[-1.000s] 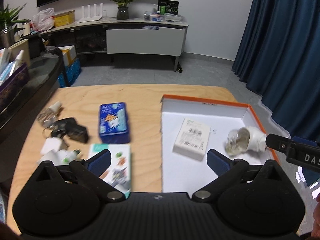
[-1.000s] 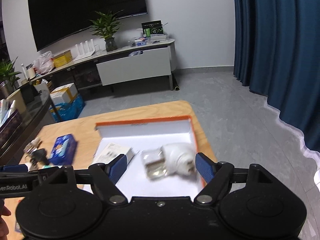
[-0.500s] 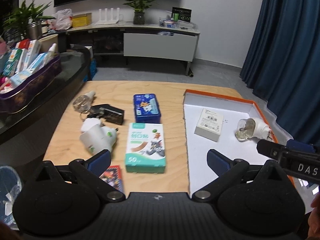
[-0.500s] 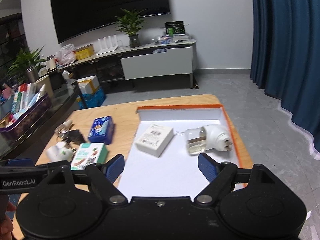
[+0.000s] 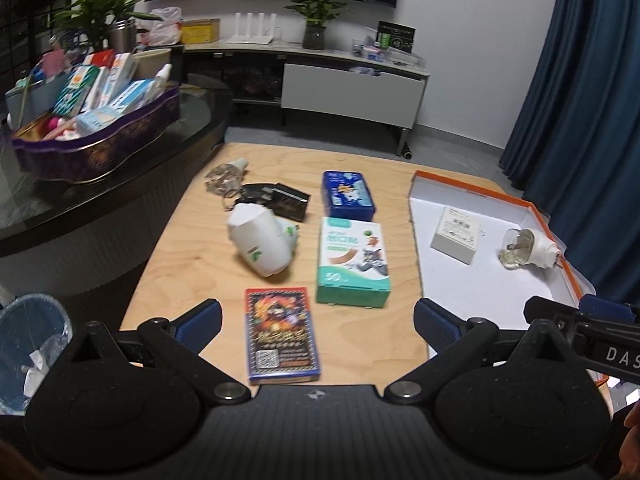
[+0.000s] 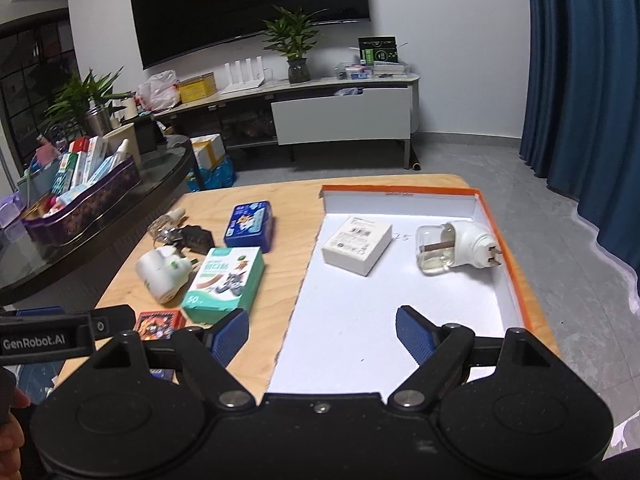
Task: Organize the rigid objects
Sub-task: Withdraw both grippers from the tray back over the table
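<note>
With both the left gripper (image 5: 318, 314) and right gripper (image 6: 322, 330) spread apart and empty: white carton (image 6: 357, 245) and plug-in vaporizer (image 6: 456, 249) lie in orange-rimmed white tray (image 6: 508, 256); next likely pickup, teal plaster box (image 5: 353, 266), on wooden table (image 5: 188, 248).

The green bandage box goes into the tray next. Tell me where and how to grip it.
Grip the green bandage box across its two long side faces, coming straight down from above with the left gripper. It lies flat on the table, long axis pointing away, and both flanks look free; the blue tin only crowds its far end.
</note>
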{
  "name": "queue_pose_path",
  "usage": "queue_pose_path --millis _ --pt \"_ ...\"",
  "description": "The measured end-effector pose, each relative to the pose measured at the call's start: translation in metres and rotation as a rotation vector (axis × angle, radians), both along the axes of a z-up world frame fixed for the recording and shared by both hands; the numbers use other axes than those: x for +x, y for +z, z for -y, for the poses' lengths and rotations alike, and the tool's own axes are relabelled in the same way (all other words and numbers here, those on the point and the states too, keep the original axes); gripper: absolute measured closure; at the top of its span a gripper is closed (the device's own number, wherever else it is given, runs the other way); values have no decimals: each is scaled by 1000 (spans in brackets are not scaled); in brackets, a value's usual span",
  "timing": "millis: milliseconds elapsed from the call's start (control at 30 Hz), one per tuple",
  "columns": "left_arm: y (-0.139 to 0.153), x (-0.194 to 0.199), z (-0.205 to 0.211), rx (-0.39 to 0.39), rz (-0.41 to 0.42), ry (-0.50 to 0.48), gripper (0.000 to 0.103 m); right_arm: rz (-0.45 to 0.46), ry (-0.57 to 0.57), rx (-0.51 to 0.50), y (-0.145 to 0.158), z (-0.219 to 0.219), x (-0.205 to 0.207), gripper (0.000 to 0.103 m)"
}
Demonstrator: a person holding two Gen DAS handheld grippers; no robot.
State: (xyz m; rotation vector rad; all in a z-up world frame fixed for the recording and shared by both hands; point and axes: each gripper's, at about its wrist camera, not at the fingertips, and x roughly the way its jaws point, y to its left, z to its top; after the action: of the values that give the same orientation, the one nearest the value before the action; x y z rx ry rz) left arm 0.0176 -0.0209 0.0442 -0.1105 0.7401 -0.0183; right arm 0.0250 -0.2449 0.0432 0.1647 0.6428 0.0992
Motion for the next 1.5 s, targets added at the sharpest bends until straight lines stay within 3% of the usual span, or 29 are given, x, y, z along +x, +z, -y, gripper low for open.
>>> queue_pose_path --millis 500,1500 --pt "-11 -11 -39 -23 -23 80 0 -7 59 -20 -3 -26 -9 8" --pt "-51 4 -25 64 -109 46 0 -98 127 -33 -42 -53 16 8"
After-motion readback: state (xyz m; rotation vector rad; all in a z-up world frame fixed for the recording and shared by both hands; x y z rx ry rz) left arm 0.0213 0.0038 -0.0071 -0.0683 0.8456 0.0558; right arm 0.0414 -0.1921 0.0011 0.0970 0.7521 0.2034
